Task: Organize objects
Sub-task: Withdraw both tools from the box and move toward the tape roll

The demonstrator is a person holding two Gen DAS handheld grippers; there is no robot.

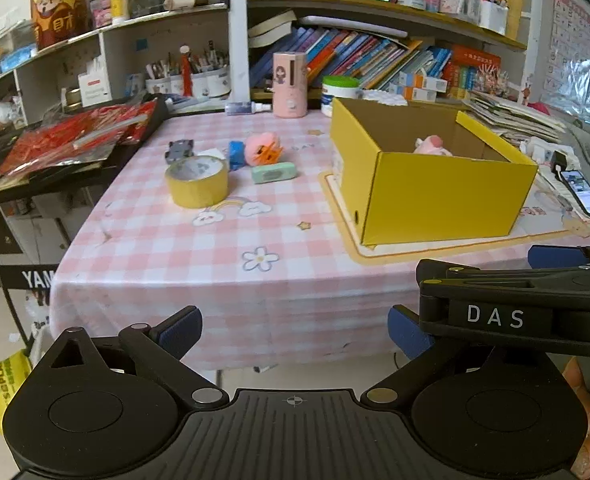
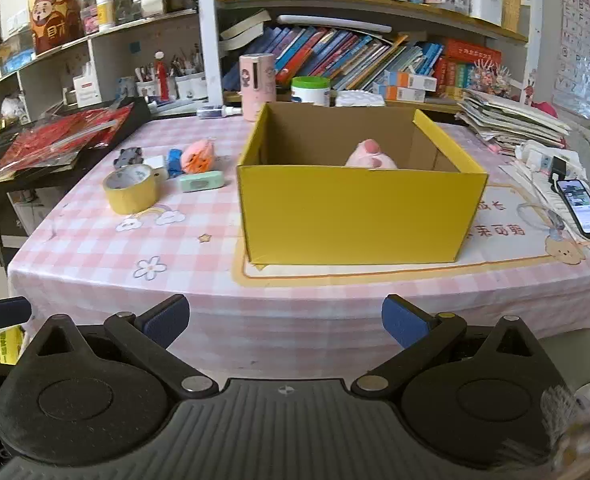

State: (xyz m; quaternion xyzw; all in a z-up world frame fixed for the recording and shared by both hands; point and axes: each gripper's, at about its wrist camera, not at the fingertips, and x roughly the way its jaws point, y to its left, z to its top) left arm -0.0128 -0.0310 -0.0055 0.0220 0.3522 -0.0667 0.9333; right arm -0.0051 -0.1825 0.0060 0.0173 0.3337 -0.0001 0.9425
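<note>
A yellow cardboard box (image 1: 447, 196) (image 2: 355, 216) stands open on the pink checked table, with a pink plush toy (image 1: 433, 146) (image 2: 371, 156) inside. To its left lie a yellow tape roll (image 1: 197, 182) (image 2: 130, 189), a mint green case (image 1: 274, 172) (image 2: 199, 181), a pink and orange toy (image 1: 263, 148) (image 2: 199, 155), a blue block (image 1: 236, 153) (image 2: 173, 162) and a small grey toy (image 1: 179, 150) (image 2: 129, 156). My left gripper (image 1: 295, 330) is open in front of the table's near edge. My right gripper (image 2: 285, 318) is open too, facing the box, with nothing between its fingers.
A pink cylinder (image 1: 290, 85) and a white tub with a green lid (image 1: 339, 92) stand at the table's back. Red packets (image 1: 79, 136) lie on a black keyboard at the left. A phone (image 1: 585, 192) and stacked papers (image 2: 511, 120) sit at the right. Bookshelves fill the back.
</note>
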